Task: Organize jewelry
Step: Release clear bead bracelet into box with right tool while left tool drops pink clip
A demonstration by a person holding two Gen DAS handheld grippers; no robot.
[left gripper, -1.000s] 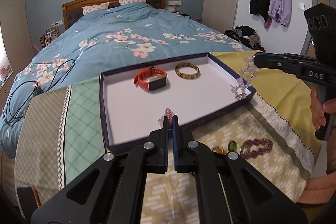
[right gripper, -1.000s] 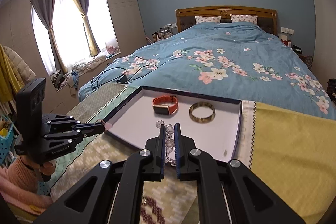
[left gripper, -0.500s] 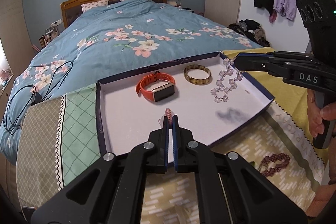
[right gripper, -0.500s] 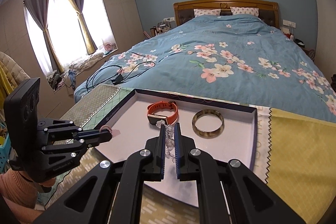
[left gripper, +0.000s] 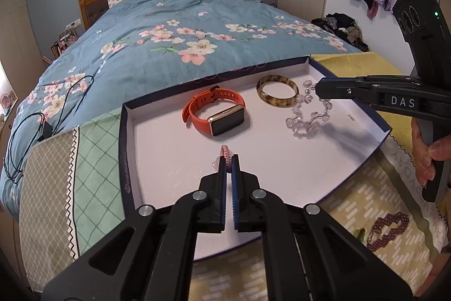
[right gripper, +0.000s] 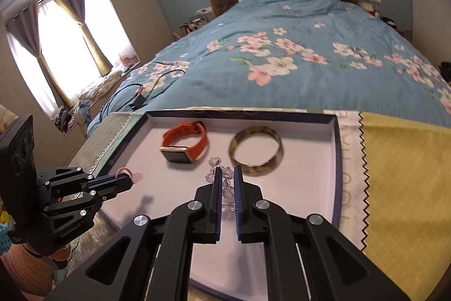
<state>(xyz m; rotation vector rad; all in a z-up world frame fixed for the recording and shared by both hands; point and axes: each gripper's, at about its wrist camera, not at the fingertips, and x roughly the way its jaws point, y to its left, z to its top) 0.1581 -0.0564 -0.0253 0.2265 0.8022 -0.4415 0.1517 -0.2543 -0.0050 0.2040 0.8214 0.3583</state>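
Note:
A shallow white box with dark blue walls [left gripper: 124,143] [right gripper: 335,140] lies on the patterned cloth. In it are an orange smartwatch [left gripper: 217,112] [right gripper: 183,143] and a tortoiseshell bangle [left gripper: 277,90] [right gripper: 255,148]. My left gripper [left gripper: 229,160] [right gripper: 128,181] is shut on a pink braided bracelet [left gripper: 225,155] [right gripper: 132,175] above the box's near left part. My right gripper [right gripper: 225,177] [left gripper: 317,90] has its jaws slightly parted around a clear crystal bead bracelet [left gripper: 307,117] [right gripper: 218,174], which hangs down onto the box floor beside the bangle.
A purple beaded bracelet [left gripper: 390,226] and a small green and gold piece [left gripper: 358,233] lie on the cloth right of the box. The bed with the blue floral quilt [left gripper: 183,41] is behind. Black cables [left gripper: 33,117] lie on the quilt at the left.
My right gripper has carried the crystal bracelet from the box's right edge inward and down next to the bangle, and its jaws have parted a little. The left gripper stays shut.

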